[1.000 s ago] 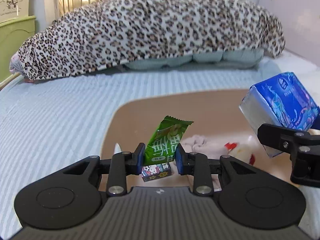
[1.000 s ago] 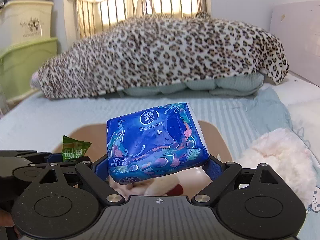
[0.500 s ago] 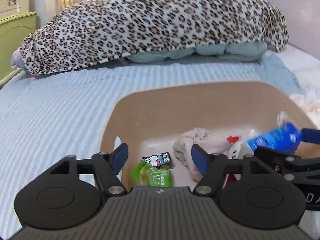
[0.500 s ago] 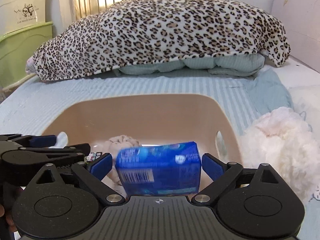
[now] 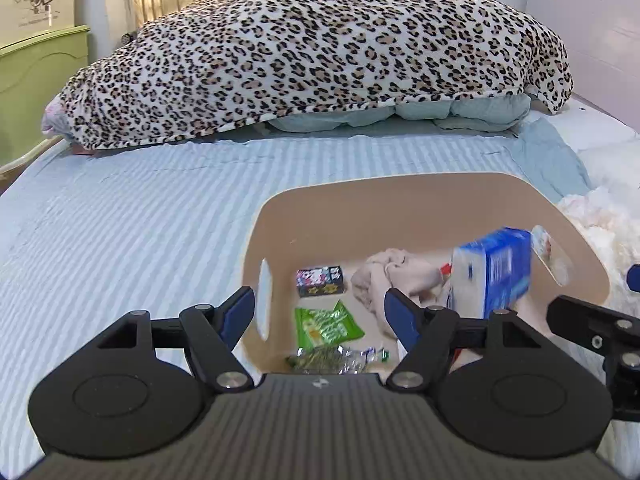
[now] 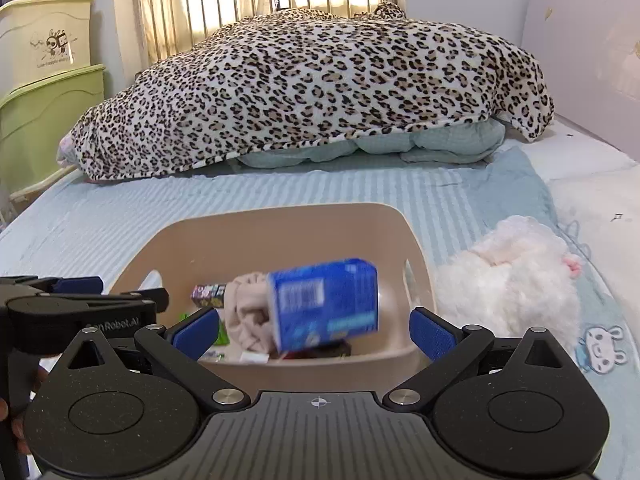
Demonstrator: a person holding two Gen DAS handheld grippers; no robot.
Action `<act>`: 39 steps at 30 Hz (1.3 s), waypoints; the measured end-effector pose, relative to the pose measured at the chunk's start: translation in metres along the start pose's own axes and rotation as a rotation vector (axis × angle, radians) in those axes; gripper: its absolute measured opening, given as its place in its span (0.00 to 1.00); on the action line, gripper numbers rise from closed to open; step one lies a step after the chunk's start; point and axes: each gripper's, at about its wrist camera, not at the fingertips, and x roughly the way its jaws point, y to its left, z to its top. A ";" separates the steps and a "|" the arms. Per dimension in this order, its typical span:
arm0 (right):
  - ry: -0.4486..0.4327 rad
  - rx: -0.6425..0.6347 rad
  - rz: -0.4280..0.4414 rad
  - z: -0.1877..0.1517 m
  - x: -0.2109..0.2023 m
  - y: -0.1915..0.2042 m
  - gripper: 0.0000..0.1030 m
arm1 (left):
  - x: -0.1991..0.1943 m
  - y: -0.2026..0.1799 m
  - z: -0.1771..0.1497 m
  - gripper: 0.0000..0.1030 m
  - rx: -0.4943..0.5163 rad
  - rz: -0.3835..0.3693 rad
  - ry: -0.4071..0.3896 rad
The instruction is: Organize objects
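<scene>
A beige plastic bin (image 5: pixel 400 196) (image 6: pixel 280 224) sits on the bed. Inside it lie a green snack packet (image 5: pixel 326 324), a small dark patterned box (image 5: pixel 320 281) (image 6: pixel 208 294), a beige cloth (image 5: pixel 396 276) (image 6: pixel 244 312) and a clear wrapper (image 5: pixel 336 358). A blue tissue pack (image 5: pixel 494 270) (image 6: pixel 324 302) is blurred, inside the bin. My left gripper (image 5: pixel 320 312) is open and empty above the bin's near left side. My right gripper (image 6: pixel 314 330) is open and empty above the bin's near edge; part of it shows in the left wrist view (image 5: pixel 592 328).
A white fluffy plush (image 6: pixel 512 276) lies on the bed right of the bin. A leopard-print blanket (image 5: pixel 312 56) is heaped over pillows at the back. Green and cream storage boxes (image 6: pixel 44 92) stand at the left. The striped blue sheet (image 5: pixel 120 232) spreads left of the bin.
Both grippers opened. The green packet dropped from the left gripper into the bin; the blue tissue pack left the right gripper and fell into the bin.
</scene>
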 end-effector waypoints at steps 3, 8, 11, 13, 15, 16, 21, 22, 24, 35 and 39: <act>-0.001 -0.006 -0.009 -0.007 -0.017 0.000 1.00 | -0.016 0.004 -0.008 0.71 -0.008 -0.001 0.000; 0.001 0.015 -0.006 -0.017 -0.045 -0.001 1.00 | -0.044 0.009 -0.021 0.71 -0.016 -0.013 -0.003; -0.003 0.023 -0.006 -0.026 -0.063 -0.001 1.00 | -0.065 0.011 -0.031 0.71 -0.017 -0.012 -0.013; -0.007 0.027 -0.005 -0.031 -0.075 -0.002 1.00 | -0.077 0.010 -0.038 0.71 -0.017 -0.007 -0.010; -0.006 0.026 -0.002 -0.036 -0.086 0.000 1.00 | -0.089 0.009 -0.043 0.71 -0.012 -0.014 -0.011; -0.008 0.021 0.000 -0.039 -0.092 0.001 1.00 | -0.095 0.009 -0.046 0.71 -0.010 -0.015 -0.015; -0.019 -0.020 -0.010 -0.053 -0.119 0.010 1.00 | -0.124 0.007 -0.061 0.71 -0.002 -0.015 -0.031; -0.020 -0.024 -0.009 -0.055 -0.123 0.012 1.00 | -0.129 0.007 -0.064 0.71 -0.003 -0.014 -0.032; -0.016 -0.027 -0.004 -0.061 -0.132 0.013 1.00 | -0.138 0.008 -0.071 0.71 -0.002 -0.012 -0.035; -0.021 -0.014 0.028 -0.091 -0.171 0.015 1.00 | -0.171 0.012 -0.101 0.72 -0.014 -0.004 -0.017; -0.035 -0.024 0.027 -0.096 -0.184 0.019 1.00 | -0.183 0.009 -0.112 0.73 0.001 -0.009 -0.024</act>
